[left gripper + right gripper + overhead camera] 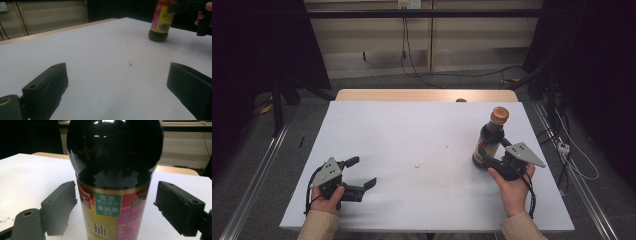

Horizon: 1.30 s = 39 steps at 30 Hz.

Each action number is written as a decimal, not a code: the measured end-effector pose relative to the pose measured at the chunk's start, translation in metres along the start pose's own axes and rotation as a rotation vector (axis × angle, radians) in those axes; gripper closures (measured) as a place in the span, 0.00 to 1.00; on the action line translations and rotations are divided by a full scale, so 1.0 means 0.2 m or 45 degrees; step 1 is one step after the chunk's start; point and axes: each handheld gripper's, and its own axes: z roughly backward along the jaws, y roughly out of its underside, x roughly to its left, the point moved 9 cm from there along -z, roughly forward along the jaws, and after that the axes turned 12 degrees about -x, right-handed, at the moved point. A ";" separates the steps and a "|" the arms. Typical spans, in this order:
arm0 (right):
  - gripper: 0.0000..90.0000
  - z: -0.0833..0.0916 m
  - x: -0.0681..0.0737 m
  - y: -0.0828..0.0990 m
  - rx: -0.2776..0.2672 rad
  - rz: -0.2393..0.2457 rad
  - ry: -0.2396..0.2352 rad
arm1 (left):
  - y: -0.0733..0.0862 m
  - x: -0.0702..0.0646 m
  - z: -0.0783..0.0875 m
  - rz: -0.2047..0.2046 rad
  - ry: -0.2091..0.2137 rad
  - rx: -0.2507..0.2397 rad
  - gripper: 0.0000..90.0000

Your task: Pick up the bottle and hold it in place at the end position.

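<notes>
**Jaws around the sauce bottle, grip not yet made**

We see a dark glass sauce bottle with an orange-brown cap and a yellow, red and pink label (pixel 490 140) standing upright near the right edge of the white table top (pixel 412 150). Our right gripper (pixel 494 161) has its jaws either side of the bottle's lower body; in the right gripper view a gap shows between each pad and the glass, so we judge nothing is held yet. Closing and lifting are left to do. The label carries green and white printed characters. Our left gripper (pixel 361 174) rests at the near left, well apart, jaws wide and empty
</notes>
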 end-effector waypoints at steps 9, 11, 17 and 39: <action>0.19 -0.05 -0.01 0.00 0.000 -0.017 0.002 | 0.00 0.00 0.00 -0.018 0.011 0.012 0.04; 0.19 -0.06 -0.01 0.01 -0.003 -0.016 0.007 | 0.00 0.00 -0.01 -0.019 0.011 0.012 0.04; 0.21 -0.08 -0.01 0.01 -0.001 -0.008 -0.008 | 0.00 0.00 0.00 -0.017 0.011 0.010 0.04; 0.33 -0.11 0.01 0.01 0.005 0.016 -0.063 | 0.00 0.00 -0.01 -0.034 0.006 0.014 0.04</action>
